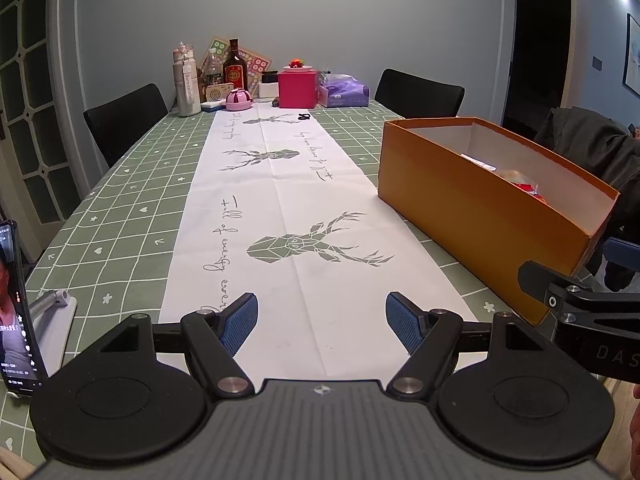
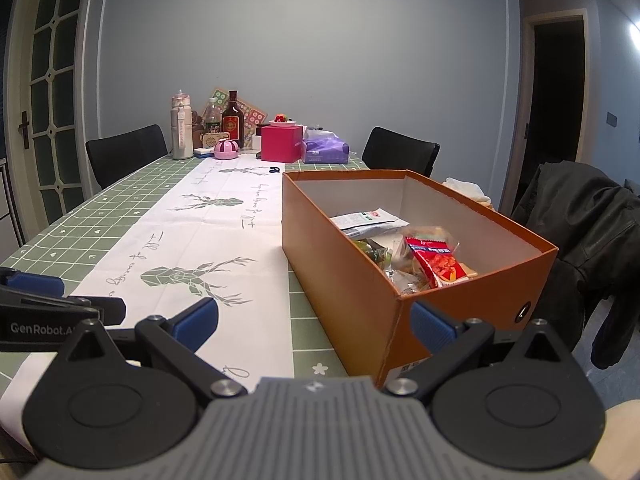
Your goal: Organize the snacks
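An open orange cardboard box (image 2: pixel 344 264) stands on the right side of the table; its orange side (image 1: pixel 480 216) fills the right of the left wrist view. Inside lie several snack packets, among them a red one (image 2: pixel 436 264) and a white one (image 2: pixel 368 218). My right gripper (image 2: pixel 316 324) is open just before the box's near left corner, with its right finger (image 2: pixel 434 326) in front of the box's end wall and nothing pressed. My left gripper (image 1: pixel 322 320) is open and empty over the white runner (image 1: pixel 304 200), left of the box.
Bottles (image 1: pixel 188 84), a pink box (image 1: pixel 298 88) and a purple tissue pack (image 1: pixel 344 94) crowd the table's far end. Black chairs (image 1: pixel 124 116) stand at both far sides. A phone on a stand (image 1: pixel 16 308) is at the near left. A dark jacket (image 2: pixel 592 248) hangs right of the box.
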A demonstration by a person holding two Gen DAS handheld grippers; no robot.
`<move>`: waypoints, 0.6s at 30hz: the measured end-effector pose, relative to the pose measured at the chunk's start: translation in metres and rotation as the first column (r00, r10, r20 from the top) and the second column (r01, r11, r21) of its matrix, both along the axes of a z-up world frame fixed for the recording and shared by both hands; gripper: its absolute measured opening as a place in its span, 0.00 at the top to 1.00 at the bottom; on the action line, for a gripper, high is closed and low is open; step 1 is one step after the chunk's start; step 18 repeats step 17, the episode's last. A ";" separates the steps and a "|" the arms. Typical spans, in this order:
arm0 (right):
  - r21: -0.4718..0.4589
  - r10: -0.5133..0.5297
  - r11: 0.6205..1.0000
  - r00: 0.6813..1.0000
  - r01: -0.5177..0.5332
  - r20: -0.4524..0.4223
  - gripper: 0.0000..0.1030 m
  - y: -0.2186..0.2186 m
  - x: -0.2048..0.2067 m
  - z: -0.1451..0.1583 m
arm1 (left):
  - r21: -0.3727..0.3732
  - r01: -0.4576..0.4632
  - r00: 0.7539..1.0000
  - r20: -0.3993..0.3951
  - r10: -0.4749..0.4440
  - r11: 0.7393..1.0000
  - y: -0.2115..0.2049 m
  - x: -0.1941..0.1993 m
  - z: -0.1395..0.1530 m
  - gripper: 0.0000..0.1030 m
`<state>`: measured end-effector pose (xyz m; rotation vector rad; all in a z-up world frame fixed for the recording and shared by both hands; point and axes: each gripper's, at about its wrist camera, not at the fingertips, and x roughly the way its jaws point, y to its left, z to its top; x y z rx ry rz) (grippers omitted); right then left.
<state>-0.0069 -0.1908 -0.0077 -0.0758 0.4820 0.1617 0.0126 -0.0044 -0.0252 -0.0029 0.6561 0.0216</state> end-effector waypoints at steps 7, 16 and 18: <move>0.001 0.003 1.000 1.000 -0.003 -0.003 0.03 -0.001 0.000 0.000 | 0.001 0.003 1.000 -0.001 -0.003 1.000 -0.001 0.001 -0.001 0.17; 0.000 0.004 1.000 1.000 -0.004 -0.005 0.03 0.000 0.000 -0.001 | -0.003 0.017 1.000 0.008 -0.017 1.000 -0.001 0.000 -0.003 0.17; -0.001 0.005 1.000 1.000 -0.005 -0.008 0.03 0.000 0.000 -0.002 | -0.003 0.015 1.000 0.006 -0.015 1.000 -0.001 0.000 -0.003 0.17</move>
